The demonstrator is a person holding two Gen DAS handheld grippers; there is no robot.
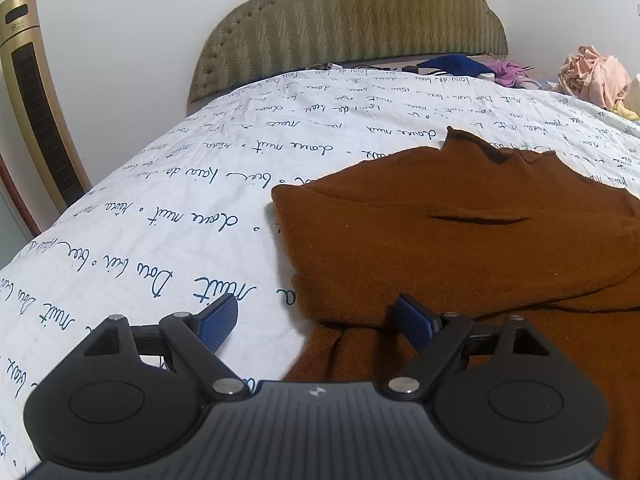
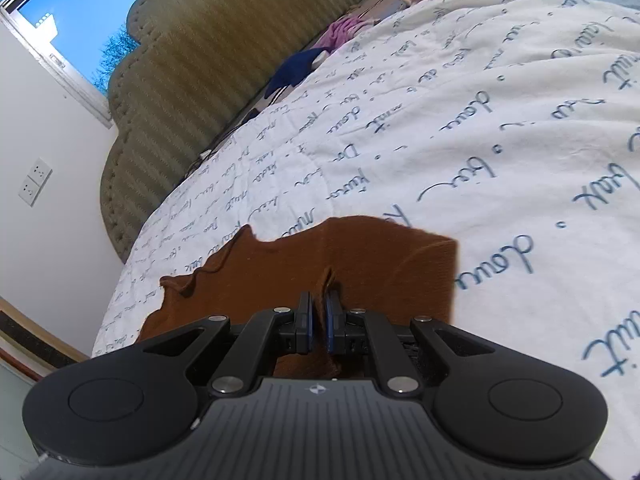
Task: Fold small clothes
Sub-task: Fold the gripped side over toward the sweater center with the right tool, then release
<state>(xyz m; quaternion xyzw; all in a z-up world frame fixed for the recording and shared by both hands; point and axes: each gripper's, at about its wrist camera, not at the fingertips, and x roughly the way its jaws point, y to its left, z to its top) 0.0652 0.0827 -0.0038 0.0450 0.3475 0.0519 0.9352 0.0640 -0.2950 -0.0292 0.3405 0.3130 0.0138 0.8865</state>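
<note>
The rust-brown knitted garment [image 1: 460, 240] lies on the white bedsheet printed with dark handwriting [image 1: 160, 220], near its front edge. The black left gripper [image 1: 316, 320] straddles the garment's near-left edge, one finger over the sheet, one over the knit. Behind stands the olive quilted headboard [image 1: 352, 28], with a pink crumpled clothes heap [image 1: 592, 76] far right.

Upside-down cursive "nuit", "douce nuit", "bisou" across the white bedsheet [image 1: 160, 208].

The brown sweater [image 1: 460, 240] is matt, fuzzy knit; the bedsheet [image 1: 160, 220] is thin crinkled cotton-like cloth; the headboard [image 1: 352, 20] is quilted fabric.
</note>
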